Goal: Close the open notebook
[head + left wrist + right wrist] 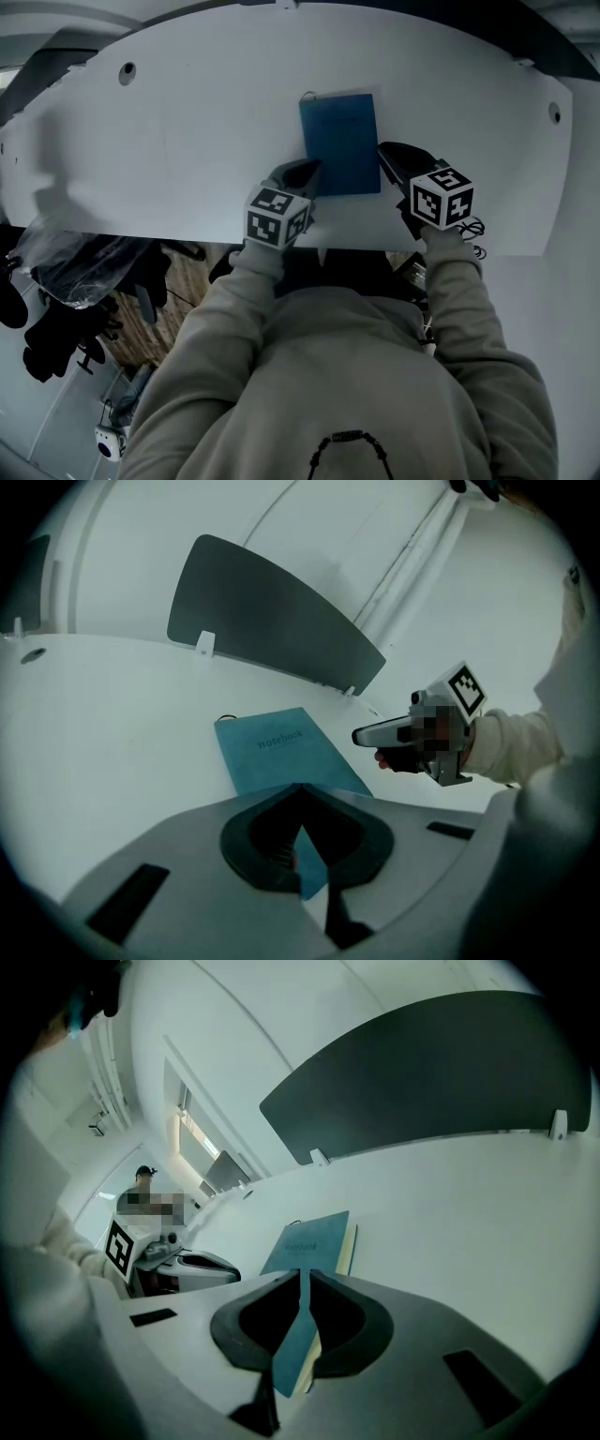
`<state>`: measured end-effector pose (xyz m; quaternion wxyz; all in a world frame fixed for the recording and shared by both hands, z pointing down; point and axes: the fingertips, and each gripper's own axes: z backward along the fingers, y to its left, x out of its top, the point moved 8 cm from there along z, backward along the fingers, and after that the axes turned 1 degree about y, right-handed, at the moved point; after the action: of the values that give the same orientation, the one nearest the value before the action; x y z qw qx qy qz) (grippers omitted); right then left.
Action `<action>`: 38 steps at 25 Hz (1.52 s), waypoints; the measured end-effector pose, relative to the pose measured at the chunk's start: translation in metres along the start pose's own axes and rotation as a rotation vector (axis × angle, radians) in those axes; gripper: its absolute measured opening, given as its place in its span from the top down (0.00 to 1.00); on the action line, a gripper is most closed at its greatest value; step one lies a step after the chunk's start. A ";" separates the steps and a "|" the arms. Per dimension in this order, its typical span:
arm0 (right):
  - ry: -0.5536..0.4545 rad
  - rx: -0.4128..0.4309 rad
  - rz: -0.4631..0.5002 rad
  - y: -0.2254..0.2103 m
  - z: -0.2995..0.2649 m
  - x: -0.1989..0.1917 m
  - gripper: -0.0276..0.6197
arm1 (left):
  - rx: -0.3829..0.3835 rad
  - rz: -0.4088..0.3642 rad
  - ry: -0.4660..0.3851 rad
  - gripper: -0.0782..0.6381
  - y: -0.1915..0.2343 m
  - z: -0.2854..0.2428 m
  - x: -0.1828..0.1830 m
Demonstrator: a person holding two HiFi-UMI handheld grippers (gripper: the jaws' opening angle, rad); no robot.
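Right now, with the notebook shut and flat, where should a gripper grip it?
Probably the notebook by its spine, the left long edge, approached from the left, jaws turned level. It lies flat on the table; page edges show along its right, so pinching the spine keeps it shut.

The blue notebook (281,754) has "notebook" printed on its cover.

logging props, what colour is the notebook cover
The notebook cover is plain teal-blue with small lettering, clearest in the left gripper view.
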<state>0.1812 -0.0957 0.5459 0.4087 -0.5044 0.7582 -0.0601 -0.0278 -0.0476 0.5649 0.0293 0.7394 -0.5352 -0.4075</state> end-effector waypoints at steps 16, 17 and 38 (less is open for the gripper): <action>0.080 0.036 -0.051 -0.012 -0.022 -0.020 0.78 | 0.032 0.057 0.056 0.89 0.011 -0.023 -0.022; 0.084 0.035 -0.052 -0.013 -0.023 -0.021 0.78 | 0.035 0.060 0.056 0.89 0.012 -0.024 -0.023; 0.102 0.004 -0.086 -0.019 -0.041 -0.032 0.77 | -0.004 0.155 -0.012 0.89 0.018 -0.022 -0.029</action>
<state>0.1717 -0.0919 0.6000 0.3677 -0.5321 0.7555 -0.1047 -0.0299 -0.0405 0.6048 0.0591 0.6933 -0.5900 -0.4095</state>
